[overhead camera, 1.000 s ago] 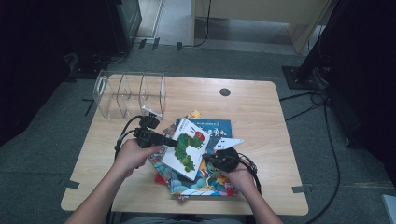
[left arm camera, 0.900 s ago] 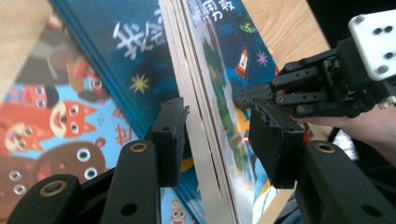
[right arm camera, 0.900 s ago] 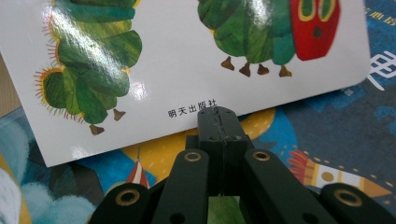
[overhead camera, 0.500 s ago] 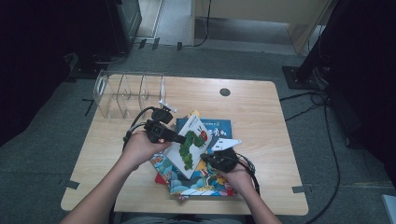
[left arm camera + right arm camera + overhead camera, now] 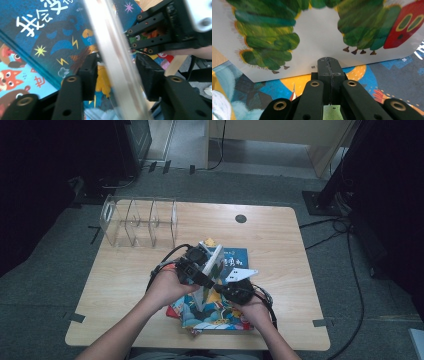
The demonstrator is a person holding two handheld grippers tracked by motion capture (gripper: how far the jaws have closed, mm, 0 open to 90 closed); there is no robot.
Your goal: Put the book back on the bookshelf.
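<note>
On the wooden table point(image 5: 280, 235) a clear divided rack point(image 5: 140, 220) stands at the far left, well apart from a pile of picture books point(image 5: 220, 312) lying near the person in the middle. The blue book point(image 5: 237, 257) shows at the far edge of that pile. Above the pile, a thin white caterpillar book point(image 5: 212, 265) is tipped up on edge, almost upright, its lower edge close to the pile. The step in hand looks like lifting this book off the pile to stand it in the rack. The left tongs point(image 5: 115, 75) straddle the book's upper edge, jaws set partway apart on either side of it; whether the pads press it I cannot tell. The right tongs point(image 5: 329, 65) are pressed together with nothing between them, tip resting against or just before the book's white cover point(image 5: 317, 47) near its lower edge, seemingly steadying it. The next move probably calls for a firm pinch by the left tongs, then carrying the book far and left, kept upright, and lining its edge up with a slot between dividers, while the right tongs draw clear.
</note>
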